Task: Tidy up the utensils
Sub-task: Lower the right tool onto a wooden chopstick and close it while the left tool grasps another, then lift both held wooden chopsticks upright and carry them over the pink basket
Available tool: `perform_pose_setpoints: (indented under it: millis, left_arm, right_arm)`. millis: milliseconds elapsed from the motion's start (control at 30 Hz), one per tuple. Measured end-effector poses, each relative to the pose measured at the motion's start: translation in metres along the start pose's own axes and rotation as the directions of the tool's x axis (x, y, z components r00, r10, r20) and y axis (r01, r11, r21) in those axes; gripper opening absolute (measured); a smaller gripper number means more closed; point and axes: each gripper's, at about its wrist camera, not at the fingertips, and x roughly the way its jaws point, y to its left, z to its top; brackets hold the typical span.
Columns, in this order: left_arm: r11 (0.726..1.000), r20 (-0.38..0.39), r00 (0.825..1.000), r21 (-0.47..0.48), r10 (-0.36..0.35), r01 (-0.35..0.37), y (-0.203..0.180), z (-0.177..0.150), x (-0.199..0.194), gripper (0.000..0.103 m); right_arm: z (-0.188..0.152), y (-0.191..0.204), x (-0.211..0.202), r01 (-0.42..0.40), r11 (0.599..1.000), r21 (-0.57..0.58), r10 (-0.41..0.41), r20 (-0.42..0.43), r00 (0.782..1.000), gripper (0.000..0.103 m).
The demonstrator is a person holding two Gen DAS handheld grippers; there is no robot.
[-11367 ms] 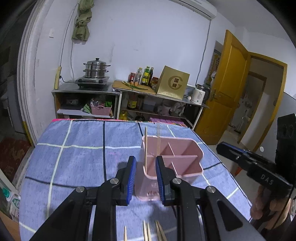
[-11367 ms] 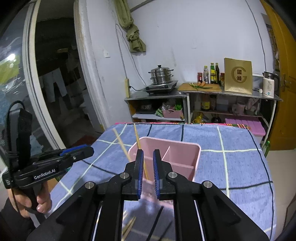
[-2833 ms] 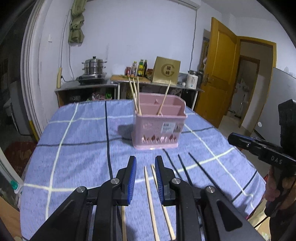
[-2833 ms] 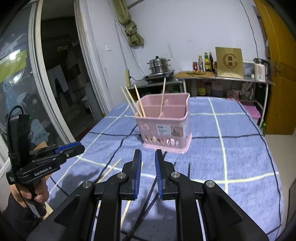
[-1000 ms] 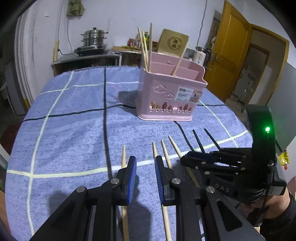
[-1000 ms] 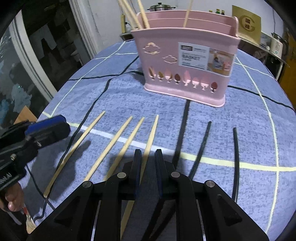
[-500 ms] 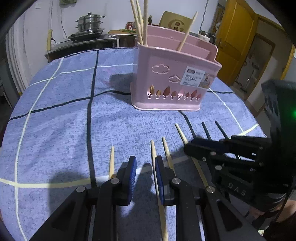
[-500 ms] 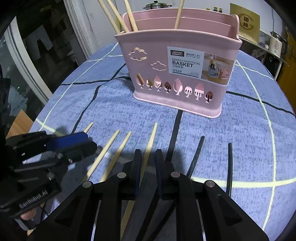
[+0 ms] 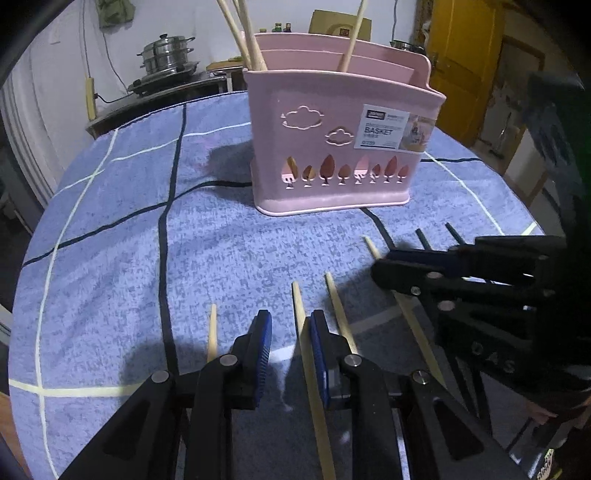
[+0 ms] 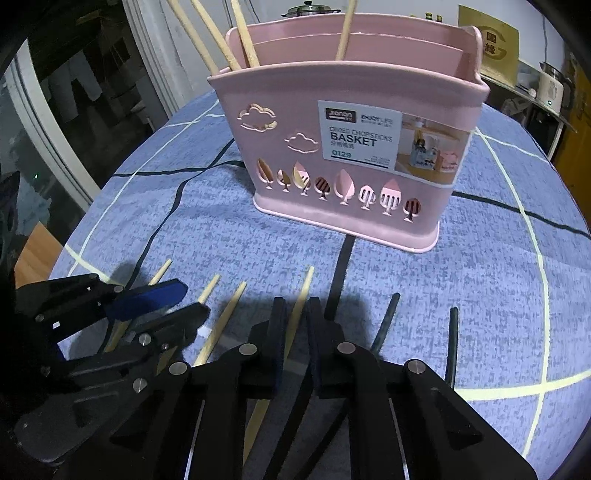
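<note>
On the table, chopsticks: four wooden chopsticks (image 10: 221, 325) are lying loose on the cloth in front of the basket, with two black chopsticks (image 10: 452, 339) lying off to their right, all pointing roughly toward the basket.
Basket: pink chopstick basket (image 10: 354, 147) is sitting upright further back on the table, label facing the cameras, and it's holding a few wooden sticks (image 10: 240, 33) that are leaning out of the top, most on its left side, one nearer the middle.
Left gripper: left gripper (image 9: 290, 332) is sitting low over the cloth with its blue pads apart, and one wooden chopstick (image 9: 301, 325) is lying in the gap, close to the right pad. Can't tell if the pad is touching it.
Right gripper: right gripper (image 10: 294, 314) is also hanging low, jaws apart, straddling the rightmost wooden chopstick (image 10: 301, 295), not pinching it from what I can see.
Table: table (image 9: 110, 229) is wearing a blue cloth with white and black grid lines.
Background: steamer pot (image 9: 168, 51) is sitting on a counter by the wall, and a yellow door (image 9: 458, 55) is standing off to the right.
</note>
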Motion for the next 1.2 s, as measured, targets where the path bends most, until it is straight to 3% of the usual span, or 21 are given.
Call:
perform_pose_setpoints:
  millis: [233, 567, 633, 667, 800, 1200]
  left_arm:
    - [0.998, -0.002, 0.999, -0.049, 0.032, -0.032, 0.009, 0.004, 0.001, 0.021]
    - [0.999, -0.012, 0.999, -0.030, 0.044, -0.044, 0.012, 0.011, 0.007, 0.021]
    - [0.999, -0.015, 0.999, -0.030, 0.040, -0.041, 0.012, 0.012, 0.008, 0.017]
    - [0.999, -0.016, 0.999, -0.033, 0.041, -0.041, 0.012, 0.011, 0.007, 0.009]
    - [0.998, -0.022, 1.000, -0.054, 0.021, -0.022, 0.014, 0.012, 0.005, 0.006]
    - [0.997, 0.117, 0.993, -0.076, -0.010, 0.019, 0.021, 0.037, -0.059, 0.005]
  right_arm:
    - [0.004, -0.002, 0.001, 0.014, 1.000, -0.004, -0.014, -0.007, 1.000, 0.011]
    - [0.013, -0.003, 0.007, 0.030, 1.000, -0.005, -0.030, -0.012, 0.999, 0.008]
    - [0.012, -0.004, 0.006, 0.029, 1.000, -0.001, -0.029, -0.012, 1.000, 0.008]
    - [0.011, -0.004, 0.005, 0.025, 1.000, 0.001, -0.025, -0.012, 1.000, 0.007]
    - [0.012, -0.004, -0.001, 0.010, 1.000, 0.006, -0.010, 0.002, 1.000, 0.007]
    - [0.026, 0.000, -0.062, -0.020, 1.000, -0.015, 0.021, 0.124, 0.992, 0.006]
